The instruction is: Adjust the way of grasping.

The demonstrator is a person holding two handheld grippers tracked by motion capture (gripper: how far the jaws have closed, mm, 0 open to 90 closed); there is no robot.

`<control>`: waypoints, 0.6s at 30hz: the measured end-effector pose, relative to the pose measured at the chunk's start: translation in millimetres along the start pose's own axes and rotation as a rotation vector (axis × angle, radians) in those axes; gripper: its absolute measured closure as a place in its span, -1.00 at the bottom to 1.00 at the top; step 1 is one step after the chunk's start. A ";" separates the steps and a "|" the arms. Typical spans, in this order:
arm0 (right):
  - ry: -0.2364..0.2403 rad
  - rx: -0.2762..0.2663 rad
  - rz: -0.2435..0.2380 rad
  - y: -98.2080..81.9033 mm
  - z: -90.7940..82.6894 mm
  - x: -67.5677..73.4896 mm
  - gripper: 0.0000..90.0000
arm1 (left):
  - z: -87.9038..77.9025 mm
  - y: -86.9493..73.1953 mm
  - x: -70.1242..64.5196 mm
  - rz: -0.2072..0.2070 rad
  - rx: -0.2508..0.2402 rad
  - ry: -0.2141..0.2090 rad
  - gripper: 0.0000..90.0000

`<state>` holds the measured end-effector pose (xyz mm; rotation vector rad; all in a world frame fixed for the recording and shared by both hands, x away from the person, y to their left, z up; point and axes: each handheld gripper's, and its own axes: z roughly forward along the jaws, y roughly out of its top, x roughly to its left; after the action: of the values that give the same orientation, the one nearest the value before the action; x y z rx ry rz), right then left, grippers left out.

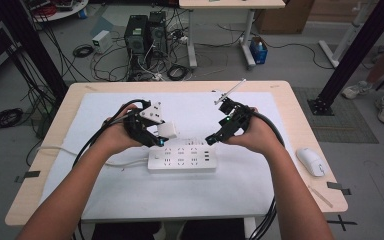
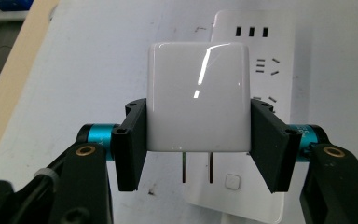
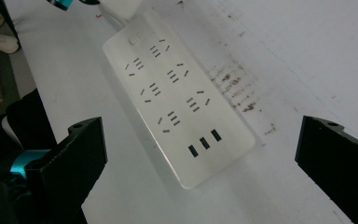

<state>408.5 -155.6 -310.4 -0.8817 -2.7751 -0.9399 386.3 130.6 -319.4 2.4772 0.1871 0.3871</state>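
The left tool (image 2: pixel 198 154) is clamping the white charger (image 2: pixel 198 95) by its sides, prongs hanging just above the power strip (image 2: pixel 256 42) lying on the surface (image 1: pixel 120 195). The right tool (image 3: pixel 200 154) is hovering wide open, holding nothing. Next, I judge, the prongs need lining up over a two-slot socket, then pressing straight down.

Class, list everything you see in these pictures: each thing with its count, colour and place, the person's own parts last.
charger plug: one, white, clamped between the left jaws above the strip.
power strip: one, white, mid-table on the mat.
mat: one, white, covering the table top.
table: one, light wood.
mouse: one, white, table's right edge.
computer towers: two, black, on the floor beyond.
left gripper: one, black, shut on the plug.
right gripper: one, black, jaws open above the strip's right end.
forearms: two, entering from below.
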 end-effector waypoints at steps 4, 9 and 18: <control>0.058 -0.050 0.037 3.6 9.6 0.1 -0.97 | 3.6 1.8 -2.6 0.005 -0.006 -0.007 -0.05; 0.105 -0.096 0.072 7.3 21.4 -1.4 -0.95 | 6.2 3.3 -6.3 0.017 -0.016 0.002 -0.05; 0.170 -0.145 0.112 15.7 35.7 1.1 -0.92 | 9.4 8.1 -11.7 0.034 -0.044 0.010 -0.05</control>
<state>419.8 -124.2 -330.7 -0.9182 -2.5144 -1.1507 378.6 116.3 -324.5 2.4385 0.1395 0.4140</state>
